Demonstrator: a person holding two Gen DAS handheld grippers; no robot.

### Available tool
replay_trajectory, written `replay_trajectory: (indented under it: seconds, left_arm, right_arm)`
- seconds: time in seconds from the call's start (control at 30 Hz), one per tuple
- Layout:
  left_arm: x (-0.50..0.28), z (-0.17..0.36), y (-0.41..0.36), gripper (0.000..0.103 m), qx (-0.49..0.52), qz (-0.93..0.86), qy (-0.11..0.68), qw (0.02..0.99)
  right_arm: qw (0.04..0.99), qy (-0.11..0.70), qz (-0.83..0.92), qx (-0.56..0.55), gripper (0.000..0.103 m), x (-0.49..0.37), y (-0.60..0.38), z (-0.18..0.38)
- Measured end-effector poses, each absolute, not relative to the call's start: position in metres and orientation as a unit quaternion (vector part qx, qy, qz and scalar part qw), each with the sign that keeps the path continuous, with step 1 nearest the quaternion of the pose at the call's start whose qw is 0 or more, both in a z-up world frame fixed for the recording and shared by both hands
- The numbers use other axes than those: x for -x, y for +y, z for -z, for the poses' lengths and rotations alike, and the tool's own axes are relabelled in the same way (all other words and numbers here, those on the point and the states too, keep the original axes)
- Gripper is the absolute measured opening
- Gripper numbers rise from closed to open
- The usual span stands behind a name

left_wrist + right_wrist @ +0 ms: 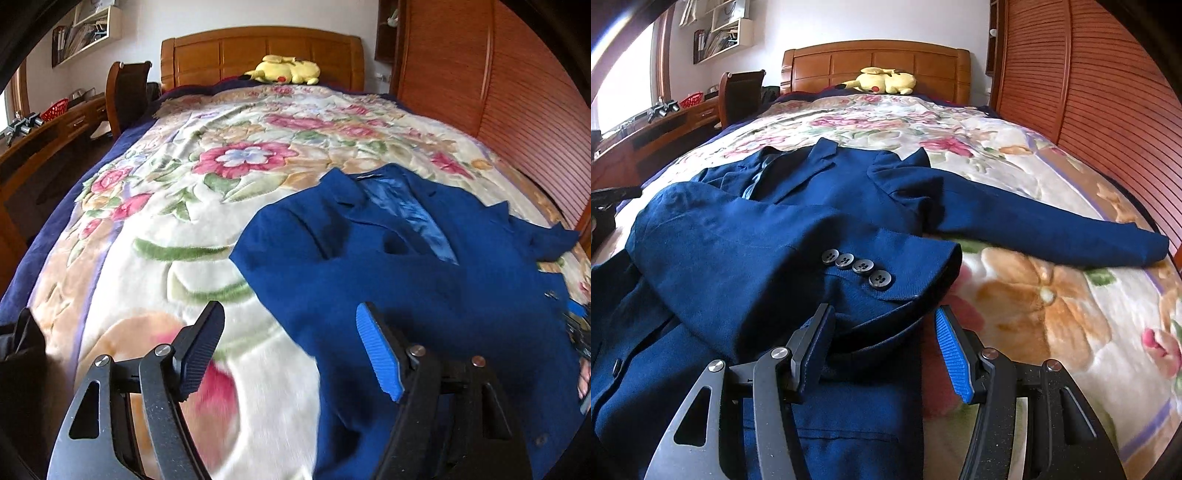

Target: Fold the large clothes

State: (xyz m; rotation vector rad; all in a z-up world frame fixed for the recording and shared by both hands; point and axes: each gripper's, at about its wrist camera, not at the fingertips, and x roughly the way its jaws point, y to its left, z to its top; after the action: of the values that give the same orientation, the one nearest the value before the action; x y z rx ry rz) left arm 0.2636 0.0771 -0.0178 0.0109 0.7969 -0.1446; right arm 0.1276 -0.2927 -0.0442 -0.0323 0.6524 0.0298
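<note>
The blue jacket (pixel 768 229) is spread on the floral blanket (pixel 184 206) of the bed; the left tool (pixel 288 347) is angled down over the jacket's left edge, released; the right tool (pixel 882 343) is tilted down over its hem below the buttoned sleeve (pixel 857 266), parted, gripping nothing.

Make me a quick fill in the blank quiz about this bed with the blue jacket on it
1. The folded-over sleeve of the blue jacket shows ____ grey buttons on its cuff.
2. The plush toy by the headboard is ____ in colour.
3. The blanket under the jacket has a ____ pattern.

Missing words: four; yellow; floral
</note>
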Motion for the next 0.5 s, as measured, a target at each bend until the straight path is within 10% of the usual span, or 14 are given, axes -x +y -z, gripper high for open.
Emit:
replay_trajectory:
  seconds: [0.33, 0.5]
  left_arm:
    - [-0.308, 0.052, 0.072, 0.074, 0.008, 0.075, 0.449, 0.89]
    - [-0.316, 0.052, 0.069, 0.025, 0.024, 0.082, 0.459, 0.884]
  right_arm:
    - [0.947, 0.32, -0.016, 0.016, 0.058, -0.128, -0.291, 0.045]
    - [0.947, 0.321, -0.016, 0.017, 0.058, -0.129, -0.291, 0.045]
